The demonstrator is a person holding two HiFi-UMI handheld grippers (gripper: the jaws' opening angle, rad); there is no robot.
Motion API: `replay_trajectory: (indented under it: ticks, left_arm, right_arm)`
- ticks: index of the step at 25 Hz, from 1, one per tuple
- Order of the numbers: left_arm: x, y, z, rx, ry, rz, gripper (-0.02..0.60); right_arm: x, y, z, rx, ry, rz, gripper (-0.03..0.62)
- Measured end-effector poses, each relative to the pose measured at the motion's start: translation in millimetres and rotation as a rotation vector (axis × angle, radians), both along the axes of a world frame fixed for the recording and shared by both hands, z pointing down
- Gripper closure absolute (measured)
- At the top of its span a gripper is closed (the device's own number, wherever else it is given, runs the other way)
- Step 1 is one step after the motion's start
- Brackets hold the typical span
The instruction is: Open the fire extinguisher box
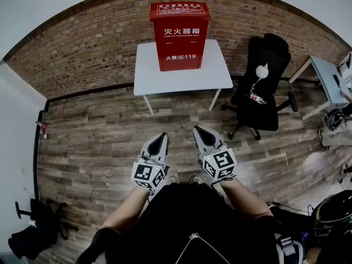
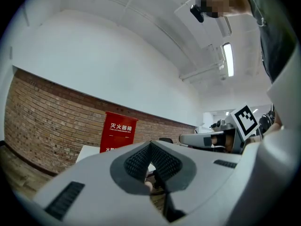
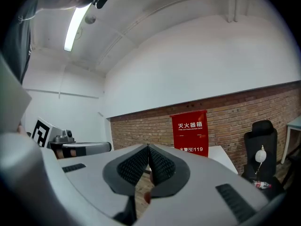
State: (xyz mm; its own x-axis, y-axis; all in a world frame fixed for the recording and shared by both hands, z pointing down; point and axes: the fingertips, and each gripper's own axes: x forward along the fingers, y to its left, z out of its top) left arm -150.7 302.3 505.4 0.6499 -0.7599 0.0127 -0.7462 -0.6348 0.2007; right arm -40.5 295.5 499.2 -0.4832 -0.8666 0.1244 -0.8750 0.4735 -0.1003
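I hold my left gripper (image 1: 163, 136) and my right gripper (image 1: 197, 129) low in front of me, side by side and a little apart, both pointing forward over the brown wooden plank floor (image 1: 93, 147). In the left gripper view the two ribbed dark pads meet at their tips with nothing between them, so that gripper is closed and empty. The right gripper view shows the same: its pads are pressed together at the tip and hold nothing. Each gripper's cube with black and white square markers (image 1: 147, 174) sits at the rear, close to my hands. The tall red metal fire extinguisher box (image 1: 180, 36) with white lettering stands upright on a white rectangular table (image 1: 159, 78), well ahead of both grippers and touched by neither. Its front and its top lid look closed. The box sits toward the back of the tabletop, near the red-brown brick wall (image 1: 93, 48) that runs behind the table. To the right of the table stands a black office chair (image 1: 264, 87) on castors, with a small white round object on it that I cannot identify. Farther right, the corner of a pale grey desk (image 1: 324, 78) shows at the picture's edge. From each gripper's own view the box appears beyond the jaw tips, a little off to one side.
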Motion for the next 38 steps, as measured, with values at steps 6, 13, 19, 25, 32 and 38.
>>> replay_trajectory:
  ticks: [6,13,19,25,32,38]
  left_arm:
    - [-18.9,-8.9,5.8,-0.012,0.007,0.012,0.532]
    - [-38.3,-22.1,18.7,-0.034,0.016,0.047,0.532]
    - [-30.8,-37.8,28.6,-0.055,0.019,0.09,0.532]
    - [-24.5,-71.3,30.2,-0.054,0.012,0.1,0.532]
    - [-12.0,-115.5,28.8,-0.053,-0.008,0.077,0.532]
    - [10.9,-166.7,28.7,-0.06,-0.029,0.046,0.532]
  right_arm:
    - [-15.2,-4.0,6.9,0.001,0.026,0.017,0.574]
    - [-36.4,-4.7,15.5,-0.007,0.032,0.06,0.574]
    - [-6.3,-10.1,35.9,-0.081,0.032,0.167,0.574]
    - [2.1,-43.8,35.8,-0.081,0.02,0.183,0.574]
    - [13.9,-94.3,39.4,-0.081,0.001,0.155,0.574]
    - [43.1,-151.8,36.4,-0.073,-0.016,0.14,0.574]
